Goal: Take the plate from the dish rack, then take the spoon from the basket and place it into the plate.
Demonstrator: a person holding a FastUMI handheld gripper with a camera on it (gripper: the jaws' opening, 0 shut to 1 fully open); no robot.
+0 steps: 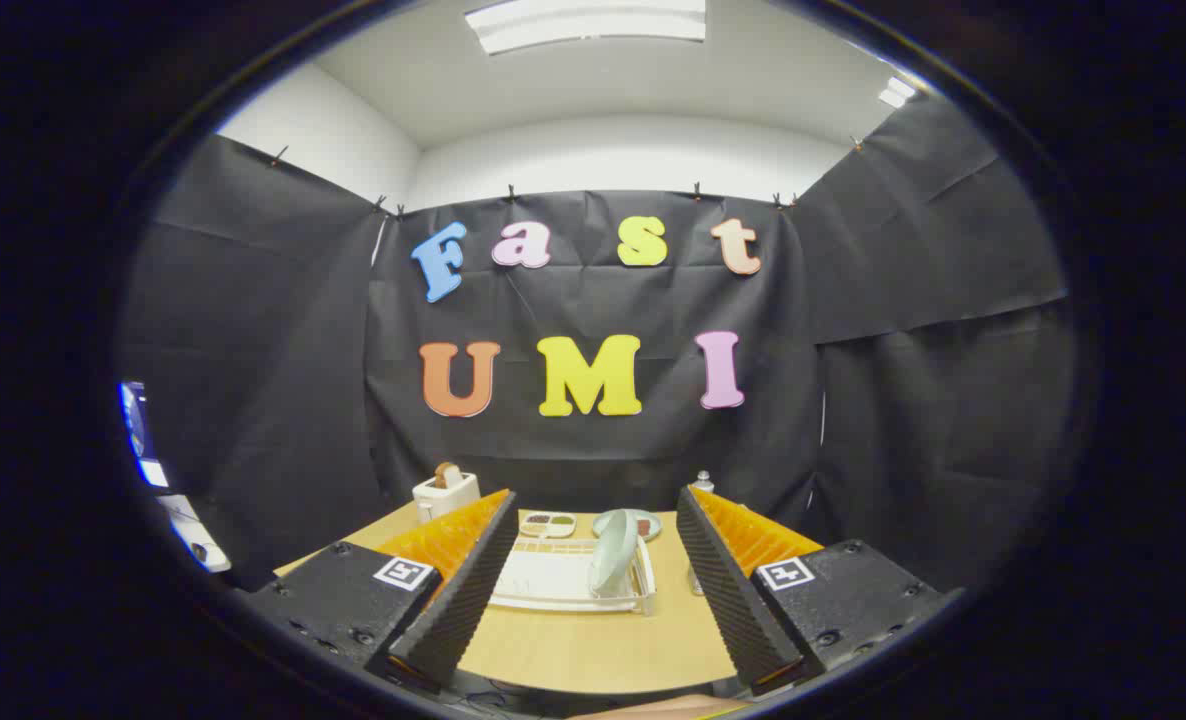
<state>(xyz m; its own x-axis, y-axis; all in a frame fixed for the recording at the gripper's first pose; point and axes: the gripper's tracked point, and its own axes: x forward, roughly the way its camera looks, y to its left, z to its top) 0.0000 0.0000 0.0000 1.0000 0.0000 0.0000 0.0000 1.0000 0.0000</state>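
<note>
A pale green plate (613, 553) stands on edge in a white dish rack (565, 580) on the wooden table (593, 645). The rack lies ahead of my gripper (593, 575), framed between the two fingers. The fingers are spread wide apart with nothing between them, and they hang well short of the rack, above the table's near edge. A spoon and a basket I cannot make out from here.
Beyond the rack lie a small divided dish (547, 524) and a round plate (643, 520). A white toaster (445, 492) with bread stands at the back left, a small bottle (703, 482) at the back right. Black cloth walls close in the table.
</note>
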